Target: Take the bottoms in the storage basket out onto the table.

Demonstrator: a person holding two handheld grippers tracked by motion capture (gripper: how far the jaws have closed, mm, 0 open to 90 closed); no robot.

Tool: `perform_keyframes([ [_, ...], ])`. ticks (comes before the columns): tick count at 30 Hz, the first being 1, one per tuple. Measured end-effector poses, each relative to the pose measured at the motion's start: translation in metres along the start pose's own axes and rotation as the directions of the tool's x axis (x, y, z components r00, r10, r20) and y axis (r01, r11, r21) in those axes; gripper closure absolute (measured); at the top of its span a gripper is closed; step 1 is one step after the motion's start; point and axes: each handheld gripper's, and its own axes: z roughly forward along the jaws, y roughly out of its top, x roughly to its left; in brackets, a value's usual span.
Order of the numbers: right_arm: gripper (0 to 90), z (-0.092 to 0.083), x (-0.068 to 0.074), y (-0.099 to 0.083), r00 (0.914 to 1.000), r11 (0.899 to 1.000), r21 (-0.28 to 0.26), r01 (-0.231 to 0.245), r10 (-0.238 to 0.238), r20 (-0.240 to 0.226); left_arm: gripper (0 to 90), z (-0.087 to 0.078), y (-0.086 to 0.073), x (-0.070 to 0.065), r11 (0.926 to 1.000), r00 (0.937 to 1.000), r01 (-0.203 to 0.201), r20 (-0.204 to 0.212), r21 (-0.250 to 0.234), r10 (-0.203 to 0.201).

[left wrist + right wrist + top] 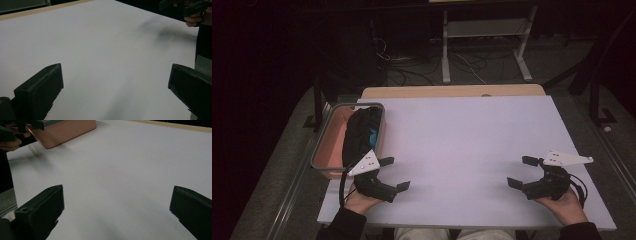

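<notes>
1. Currently, both the left gripper (393,174) and the right gripper (518,171) are held wide open and empty above the white surface (462,145).
2. A dark folded cloth (359,132) is seen lying in the pink tray (324,150), just beside the left gripper.
3. The cloth is best approached from above by the left gripper, clear of the tray rim.

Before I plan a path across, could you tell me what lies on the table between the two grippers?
Nothing: between the left gripper and right gripper the white table is bare, seen in the high view.
</notes>
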Motion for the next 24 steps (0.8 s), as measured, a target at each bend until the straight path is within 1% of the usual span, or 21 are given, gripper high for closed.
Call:
perform_keyframes([
  [4, 0.0, -0.0003, 0.0004, 0.0000, 1.0000, 1.000, 0.000, 0.002, -0.002, 0.000, 0.0, 0.0003, 0.0001, 0.0000, 1.0000, 1.0000, 0.003, 0.000, 0.003, -0.003],
  [6, 0.0, -0.0008, 0.0010, 0.0002, 1.0000, 1.000, -0.002, 0.002, -0.002, 0.000, 0.0, 0.0006, 0.0000, -0.0010, 0.9999, 1.0000, 0.001, -0.005, 0.012, -0.001],
  [12, 0.0, -0.0003, 0.0024, 0.0008, 1.0000, 1.000, -0.004, 0.002, -0.002, 0.002, 0.0, -0.0003, -0.0003, -0.0036, 0.9999, 1.0000, -0.001, -0.005, 0.012, 0.001],
  [18, 0.0, -0.0030, 0.0007, 0.0006, 0.9999, 1.000, -0.009, 0.000, 0.000, 0.013, 0.0, -0.0012, 0.0004, -0.0042, 1.0000, 0.9998, 0.005, -0.018, 0.007, -0.005],
  [24, 0.0, -0.0050, -0.0003, 0.0004, 0.9998, 1.000, -0.013, -0.004, 0.004, 0.020, 0.0, 0.0012, 0.0017, -0.0086, 0.9997, 0.9998, 0.002, -0.020, 0.024, -0.002],
])
